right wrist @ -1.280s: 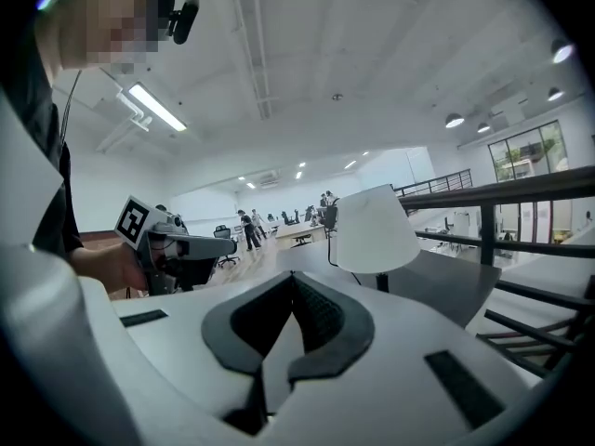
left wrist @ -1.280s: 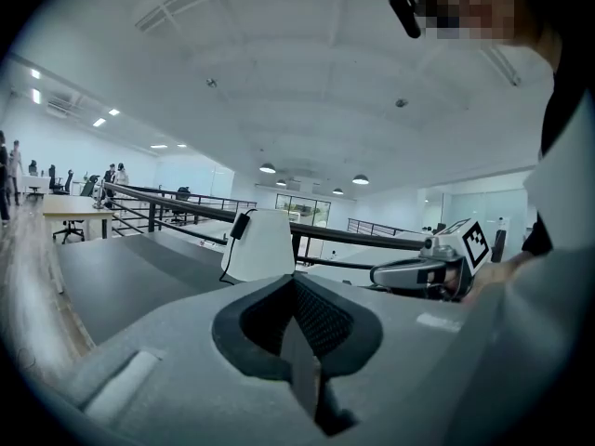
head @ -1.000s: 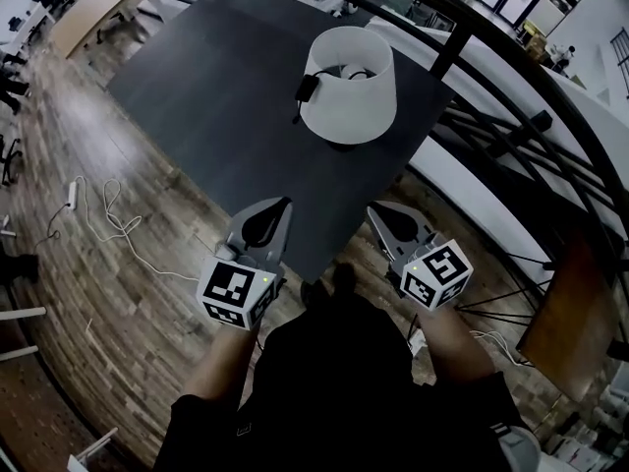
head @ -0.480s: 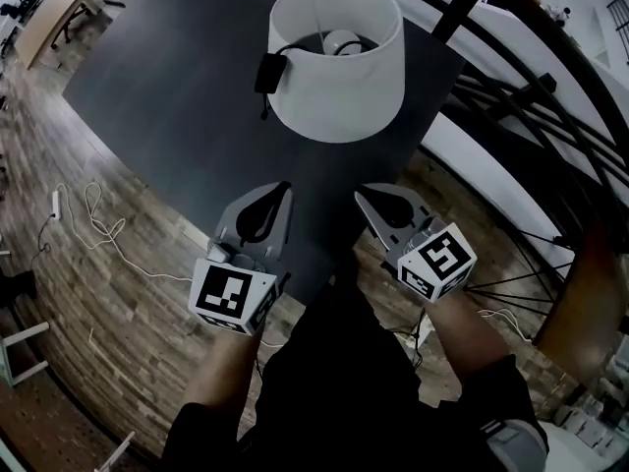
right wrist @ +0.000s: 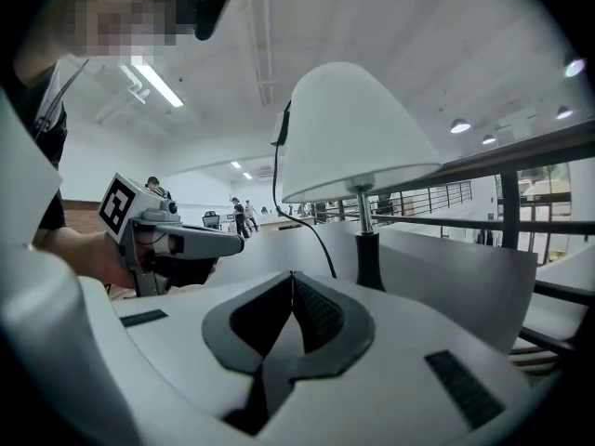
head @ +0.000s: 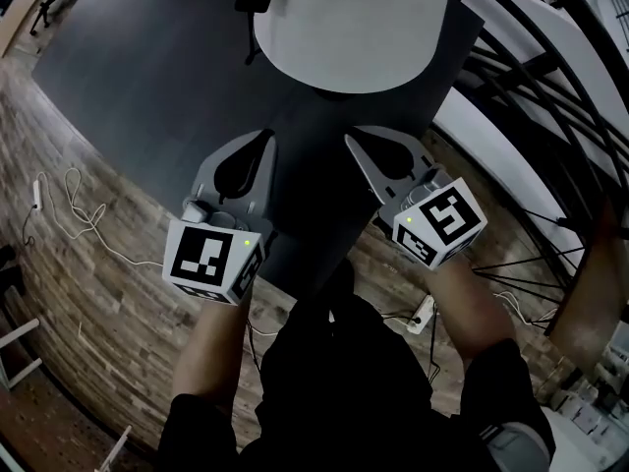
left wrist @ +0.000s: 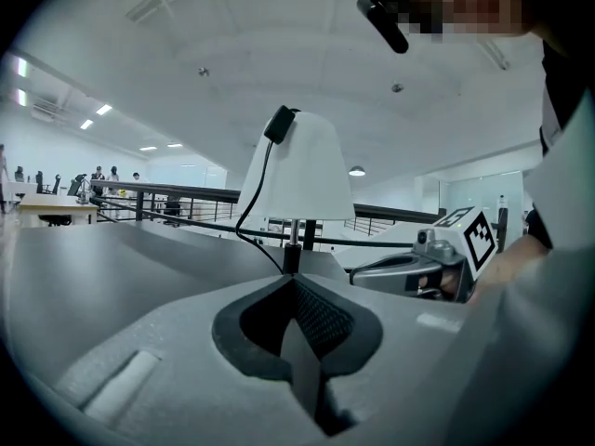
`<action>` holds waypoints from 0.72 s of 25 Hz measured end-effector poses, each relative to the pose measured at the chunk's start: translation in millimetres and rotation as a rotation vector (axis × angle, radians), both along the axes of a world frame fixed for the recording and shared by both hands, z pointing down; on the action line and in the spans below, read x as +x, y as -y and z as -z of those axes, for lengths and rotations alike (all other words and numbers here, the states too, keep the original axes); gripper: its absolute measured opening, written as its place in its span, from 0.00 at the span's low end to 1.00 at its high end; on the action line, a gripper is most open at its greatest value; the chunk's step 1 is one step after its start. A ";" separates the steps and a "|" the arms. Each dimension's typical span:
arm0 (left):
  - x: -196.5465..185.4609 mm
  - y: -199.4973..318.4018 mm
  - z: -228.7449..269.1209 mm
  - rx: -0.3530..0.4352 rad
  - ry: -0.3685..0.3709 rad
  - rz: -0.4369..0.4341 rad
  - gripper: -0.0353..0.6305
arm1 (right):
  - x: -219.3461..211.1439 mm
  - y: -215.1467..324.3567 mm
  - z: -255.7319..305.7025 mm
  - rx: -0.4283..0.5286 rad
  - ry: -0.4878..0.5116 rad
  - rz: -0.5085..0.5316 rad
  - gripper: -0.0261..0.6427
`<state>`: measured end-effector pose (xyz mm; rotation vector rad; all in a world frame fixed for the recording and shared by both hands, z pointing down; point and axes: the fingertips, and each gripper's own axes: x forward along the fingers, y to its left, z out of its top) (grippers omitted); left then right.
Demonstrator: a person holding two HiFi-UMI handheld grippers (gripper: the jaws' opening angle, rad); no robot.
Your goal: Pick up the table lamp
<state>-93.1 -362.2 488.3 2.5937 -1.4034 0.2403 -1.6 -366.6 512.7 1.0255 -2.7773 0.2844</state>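
At twelve o'clock in the head view, the white-shaded table lamp on the dark grey table is cut off by the frame's top edge, and its shade hides its base. In the gripper views it stands upright, stem vertical. The left gripper at its seven o'clock and the right gripper at its five o'clock are both pinched together, empty, short of the lamp.

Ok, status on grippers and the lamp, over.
Left gripper shut, empty. Right gripper shut, empty. Table lamp upright on the dark table, ahead of both, untouched. Cord hangs down beside it; nothing else in the way.
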 end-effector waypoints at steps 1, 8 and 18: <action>-1.7 4.1 -2.1 0.002 -0.001 0.001 0.06 | -2.0 5.1 -3.6 0.005 -0.002 -0.011 0.06; 12.8 27.8 -20.1 0.038 0.012 -0.001 0.06 | -0.1 46.4 -23.4 0.063 0.026 -0.071 0.06; 9.8 55.4 -25.2 0.054 0.000 0.011 0.06 | -2.1 96.7 -31.9 0.112 0.023 -0.164 0.17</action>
